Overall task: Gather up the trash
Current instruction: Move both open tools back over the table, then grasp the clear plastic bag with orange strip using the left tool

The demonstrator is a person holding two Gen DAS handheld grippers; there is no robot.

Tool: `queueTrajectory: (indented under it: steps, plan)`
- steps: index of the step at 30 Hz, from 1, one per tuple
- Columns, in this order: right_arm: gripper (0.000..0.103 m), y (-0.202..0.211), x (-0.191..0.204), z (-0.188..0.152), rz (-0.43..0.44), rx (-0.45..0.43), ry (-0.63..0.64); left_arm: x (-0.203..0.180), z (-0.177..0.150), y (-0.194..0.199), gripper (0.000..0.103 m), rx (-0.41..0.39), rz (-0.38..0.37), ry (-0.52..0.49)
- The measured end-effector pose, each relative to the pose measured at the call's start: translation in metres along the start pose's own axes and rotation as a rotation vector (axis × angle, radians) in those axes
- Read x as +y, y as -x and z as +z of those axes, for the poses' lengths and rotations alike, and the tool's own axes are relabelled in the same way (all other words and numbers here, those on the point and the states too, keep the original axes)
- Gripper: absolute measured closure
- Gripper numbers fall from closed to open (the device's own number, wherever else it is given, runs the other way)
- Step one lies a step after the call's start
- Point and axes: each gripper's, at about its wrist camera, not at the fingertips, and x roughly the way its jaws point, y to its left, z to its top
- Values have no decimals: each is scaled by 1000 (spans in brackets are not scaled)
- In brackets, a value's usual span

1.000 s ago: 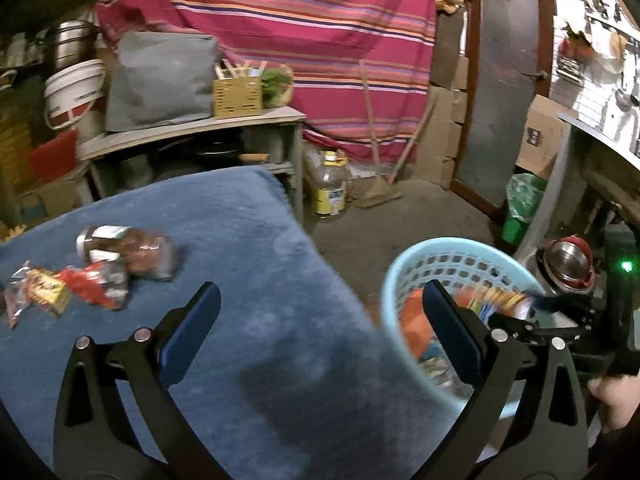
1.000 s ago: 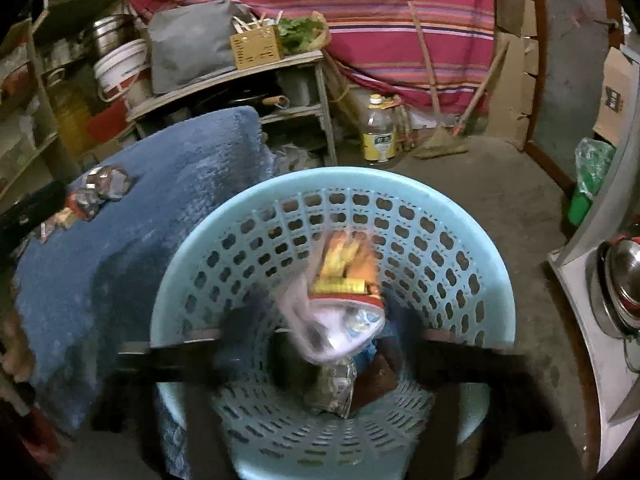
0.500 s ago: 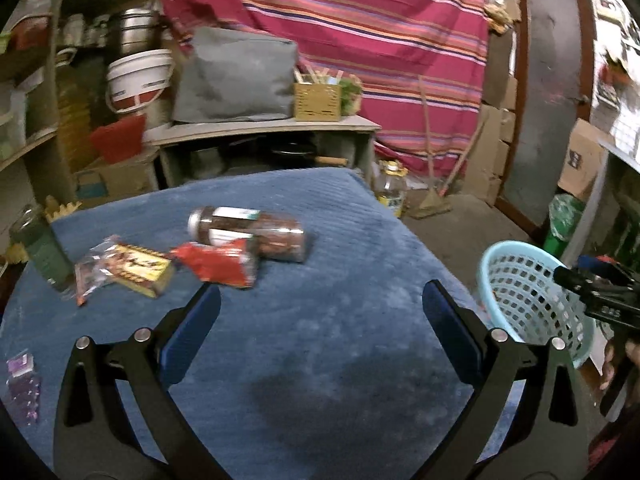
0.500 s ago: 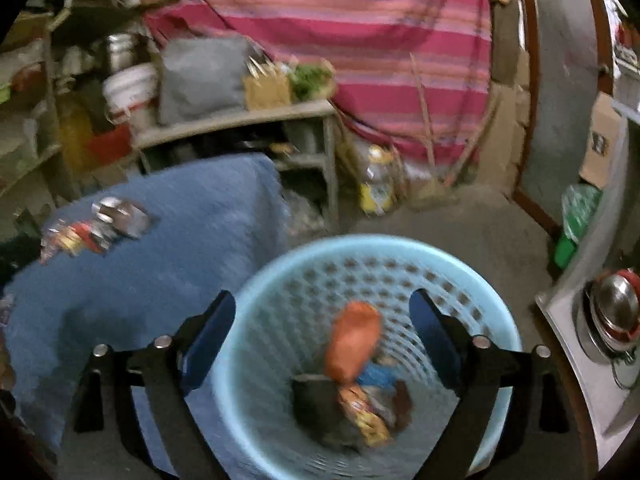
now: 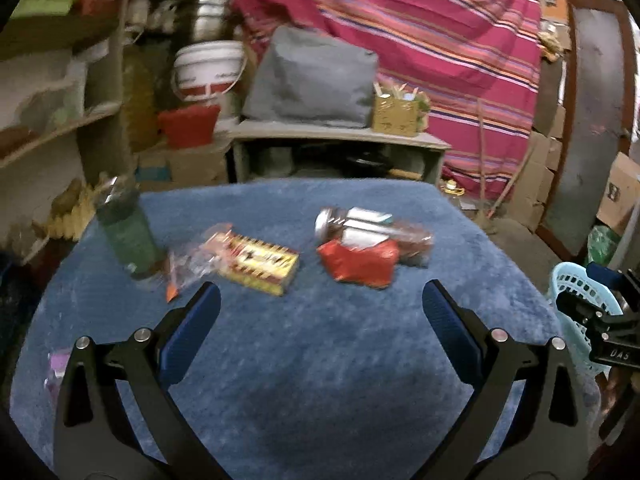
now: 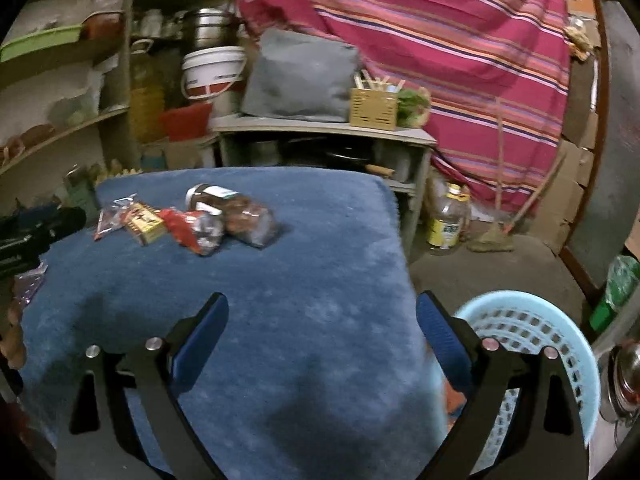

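Trash lies in a cluster on the blue-covered table (image 5: 320,360): a red wrapper (image 5: 356,266), a brown jar (image 5: 376,228) on its side behind it, a yellow-and-red packet (image 5: 260,260) and a clear wrapper (image 5: 188,268). A dark green bottle (image 5: 128,236) stands at their left. My left gripper (image 5: 320,308) is open and empty, a short way in front of the cluster. My right gripper (image 6: 320,320) is open and empty over the table's right edge. The light blue basket (image 6: 532,332) sits on the floor just right of it, with trash partly visible inside.
A small purple item (image 5: 56,364) lies at the table's near left. Behind the table stand a grey shelf unit (image 6: 320,128) and cluttered wall shelves (image 6: 60,128). An oil bottle (image 6: 444,224) and a broom (image 6: 496,236) are on the floor.
A wrapper left the right gripper and fell into the basket. Both grippers then swung left from the basket toward the table, and the trash cluster now lies ahead of the left gripper.
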Motion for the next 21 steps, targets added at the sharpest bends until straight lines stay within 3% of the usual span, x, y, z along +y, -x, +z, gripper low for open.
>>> queueTrajectory:
  steps: [11, 21]
  plan:
    - [10, -35, 48, 6, 34, 12, 0, 57, -15, -9, 5, 27, 101, 43]
    - [10, -56, 68, 10, 20, 29, 21, 82, -18, -8, 5, 23, 155, 55]
